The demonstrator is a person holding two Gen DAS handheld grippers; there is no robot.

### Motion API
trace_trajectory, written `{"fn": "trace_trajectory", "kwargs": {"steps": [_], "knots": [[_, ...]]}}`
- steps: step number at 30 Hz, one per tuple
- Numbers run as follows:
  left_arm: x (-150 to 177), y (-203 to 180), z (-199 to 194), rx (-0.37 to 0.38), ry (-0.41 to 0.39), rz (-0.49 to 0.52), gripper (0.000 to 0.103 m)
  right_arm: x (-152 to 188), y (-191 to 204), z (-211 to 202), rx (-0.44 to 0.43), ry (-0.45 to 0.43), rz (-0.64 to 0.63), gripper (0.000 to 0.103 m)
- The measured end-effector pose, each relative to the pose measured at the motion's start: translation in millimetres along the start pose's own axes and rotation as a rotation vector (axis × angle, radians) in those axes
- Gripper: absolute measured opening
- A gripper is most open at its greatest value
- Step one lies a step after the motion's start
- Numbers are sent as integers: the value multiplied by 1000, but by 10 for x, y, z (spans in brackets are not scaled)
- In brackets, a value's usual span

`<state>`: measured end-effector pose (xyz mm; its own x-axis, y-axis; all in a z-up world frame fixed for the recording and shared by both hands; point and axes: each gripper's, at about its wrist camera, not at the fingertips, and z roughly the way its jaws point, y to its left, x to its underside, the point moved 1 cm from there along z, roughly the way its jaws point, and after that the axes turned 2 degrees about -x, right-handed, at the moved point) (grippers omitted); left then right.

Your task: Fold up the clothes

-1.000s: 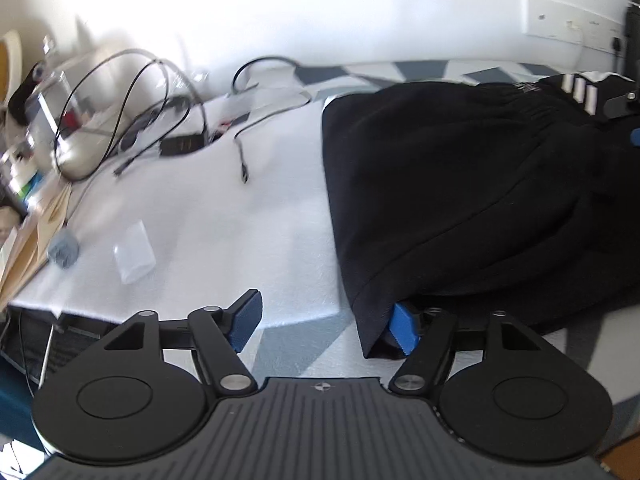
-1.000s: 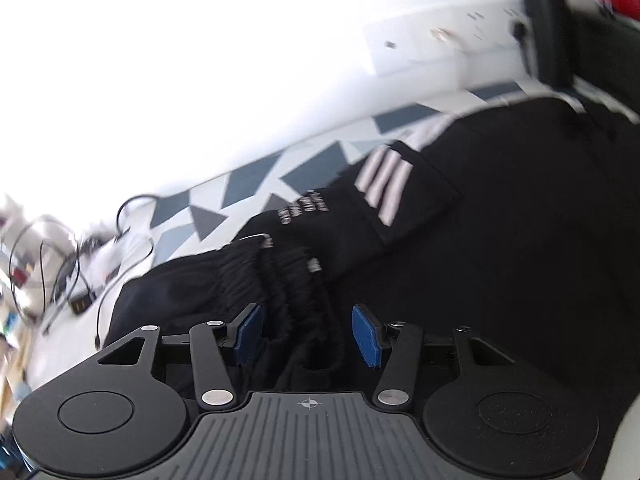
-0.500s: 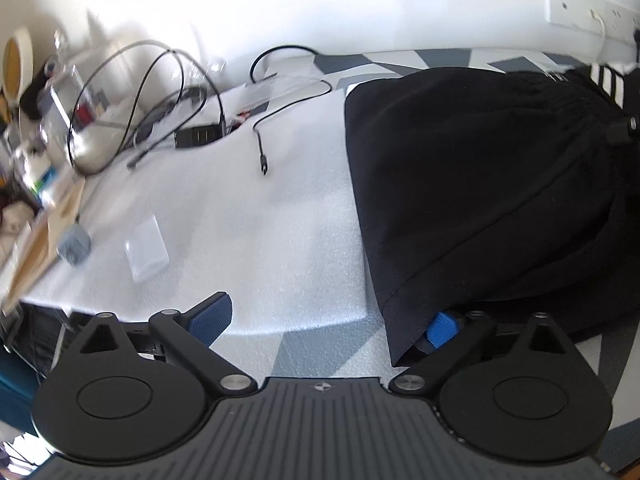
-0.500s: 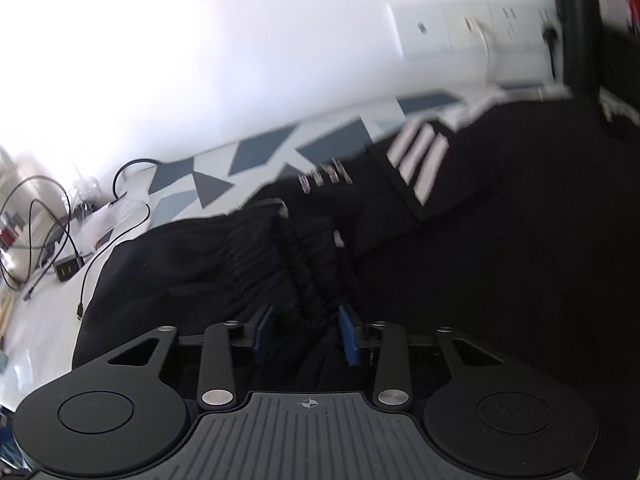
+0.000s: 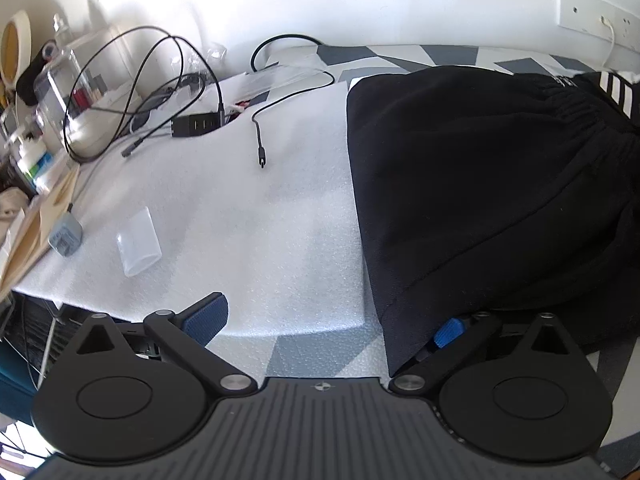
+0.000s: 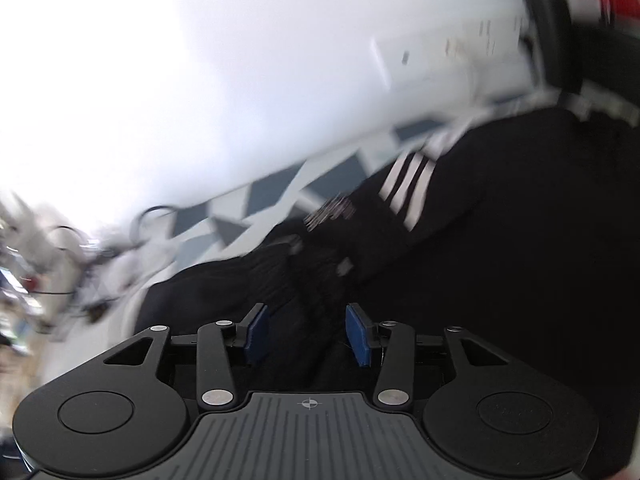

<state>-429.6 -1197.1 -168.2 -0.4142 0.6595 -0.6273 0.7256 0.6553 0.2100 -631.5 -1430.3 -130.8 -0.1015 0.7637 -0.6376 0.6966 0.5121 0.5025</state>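
Note:
A folded black garment point(image 5: 480, 200) lies on the right half of a white foam sheet point(image 5: 240, 200). My left gripper point(image 5: 328, 326) sits at its near left corner with the jaws still opening, very wide. The hem drapes over the right fingertip point(image 5: 448, 332), while the left fingertip point(image 5: 206, 318) is over bare foam. In the blurred right wrist view, my right gripper point(image 6: 307, 334) is at the gathered elastic waistband point(image 6: 280, 280). Its jaws are opening, with loose black fabric between the pads. A black piece with white stripes point(image 6: 412, 188) lies just beyond.
Cables point(image 5: 260, 136), a black hub point(image 5: 196, 124), a clear plastic box point(image 5: 138, 242) and a grey plug point(image 5: 66, 236) lie on the foam's left part. Clutter fills the far left. Wall sockets point(image 5: 592, 20) sit behind. The table edge point(image 5: 40, 296) drops off at front left.
The left jaws spread from partly open to very wide, with the hem left on the right finger. The right jaws closed in on the waistband, then widened again, and that view swung and blurred.

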Motion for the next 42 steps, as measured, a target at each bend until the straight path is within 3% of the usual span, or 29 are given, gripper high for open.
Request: {"fn": "trace_trajectory", "kwargs": {"steps": [3,9,15,16,17,18,19,25,27,33,36,39,40,42], "knots": [[8,33,11,18,3,-19,103,89,-54,45,-60,58,94,40],[9,111,54,69,31,-76,103,102,-72,253,-12,90,109,40],[27,202,105,121,64,-151,103,54,-85,430,-8,80,146,50],[29,203,105,122,64,-152,103,44,-102,460,-14,81,166,45],[27,195,101,120,62,-146,103,31,-114,486,-23,91,181,27],[24,182,94,115,58,-136,103,18,-125,511,-33,101,196,14],[19,160,83,105,52,-118,103,2,-119,505,-43,107,196,12],[12,-42,-13,23,-33,63,103,-151,-27,37,-130,-12,154,11],[16,-82,-28,10,-59,110,103,-134,-98,-106,-135,1,180,11],[-5,42,41,90,-25,28,103,203,-464,-8,-5,91,265,12],[-16,27,49,108,-21,46,103,279,-515,16,30,91,279,16],[-15,-14,38,92,-30,67,103,282,-415,-91,121,56,197,41],[-14,-9,47,94,-29,59,103,278,-406,-110,149,40,179,58],[-17,7,64,103,-24,39,103,275,-425,-109,165,31,168,60]]}}
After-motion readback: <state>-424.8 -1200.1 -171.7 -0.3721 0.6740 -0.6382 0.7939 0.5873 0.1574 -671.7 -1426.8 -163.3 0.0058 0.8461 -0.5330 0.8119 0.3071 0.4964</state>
